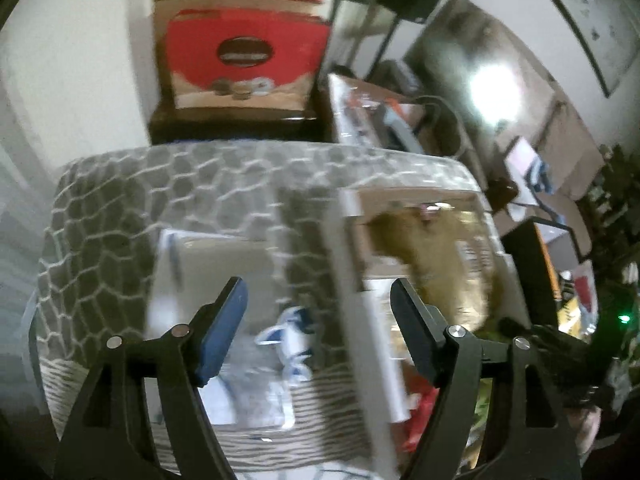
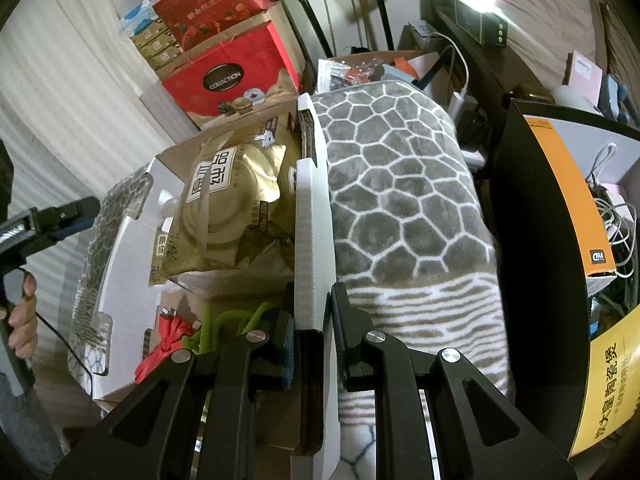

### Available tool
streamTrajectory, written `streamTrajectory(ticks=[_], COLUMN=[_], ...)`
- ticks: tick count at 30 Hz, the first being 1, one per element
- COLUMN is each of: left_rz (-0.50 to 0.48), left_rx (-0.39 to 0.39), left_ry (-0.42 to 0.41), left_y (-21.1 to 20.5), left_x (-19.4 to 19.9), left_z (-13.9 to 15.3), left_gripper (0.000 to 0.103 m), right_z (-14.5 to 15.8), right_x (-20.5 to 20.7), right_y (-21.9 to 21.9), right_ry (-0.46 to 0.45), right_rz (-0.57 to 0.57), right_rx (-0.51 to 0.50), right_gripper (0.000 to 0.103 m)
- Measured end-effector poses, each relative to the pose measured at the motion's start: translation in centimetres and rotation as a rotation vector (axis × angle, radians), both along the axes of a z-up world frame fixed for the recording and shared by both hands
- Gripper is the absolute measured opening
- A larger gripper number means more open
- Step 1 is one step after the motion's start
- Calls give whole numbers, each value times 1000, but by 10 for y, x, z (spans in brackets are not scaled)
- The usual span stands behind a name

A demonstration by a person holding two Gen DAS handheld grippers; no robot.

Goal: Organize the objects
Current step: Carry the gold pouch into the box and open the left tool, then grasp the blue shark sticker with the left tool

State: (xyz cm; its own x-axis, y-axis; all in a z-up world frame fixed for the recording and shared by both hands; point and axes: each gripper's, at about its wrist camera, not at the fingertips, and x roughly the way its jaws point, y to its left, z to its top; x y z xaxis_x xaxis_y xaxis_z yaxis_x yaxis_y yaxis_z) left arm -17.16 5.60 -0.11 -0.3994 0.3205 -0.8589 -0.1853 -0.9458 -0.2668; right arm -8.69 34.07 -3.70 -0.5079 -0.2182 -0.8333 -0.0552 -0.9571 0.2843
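A white cardboard box (image 2: 124, 264) holds a gold snack bag (image 2: 236, 208), red cloth (image 2: 168, 344) and green cords (image 2: 224, 320). Its white flap (image 2: 314, 240) stands upright. My right gripper (image 2: 314, 332) is shut on the flap's lower edge. A grey blanket with a white honeycomb pattern (image 2: 404, 208) lies against the flap's right side. My left gripper (image 1: 318, 320) is open and empty above the blanket (image 1: 120, 208), left of the flap (image 1: 352, 264). The left wrist view is blurred. The left gripper also shows at the left of the right wrist view (image 2: 60, 216).
Red gift boxes (image 2: 224, 68) are stacked behind the white box. A black and orange box (image 2: 560, 208) with cables stands to the right. An open carton of small items (image 2: 368, 68) sits behind the blanket, with a lamp (image 2: 476, 4) beyond.
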Motion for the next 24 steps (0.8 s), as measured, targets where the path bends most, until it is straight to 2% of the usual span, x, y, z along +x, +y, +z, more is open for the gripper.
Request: streamTrajectory(ticks=[4,7,13,17,21,23,24], left_rz=[40,32,5,-8,-22,-26,-25], left_rx=[-12,-2,69,73,74,68,69], left_ry=[-30,-57,-122,-144,-153,-147,-148], left_y=[-22,-29,-29,-24,-16,-13,-12], left_x=[-2,-2,-1,-1,2,4,4], left_z=[-19,-31,-48,-56,-61,-61,-62], left_gripper=[70,67,60,59,51,38,35], right_z=[0,0,0,0,0,0,0], right_x=[0,0,0,0,0,0,0], right_y=[0,0,0,0,1,0,1], right_ry=[0,0,-2,-1,-1,-1,-1], right_rz=[0,1,1,1,1,1,1], right_rx=[-1,-1,1,1,0,-1,0], right_gripper=[15,15,15,15,15,15,15])
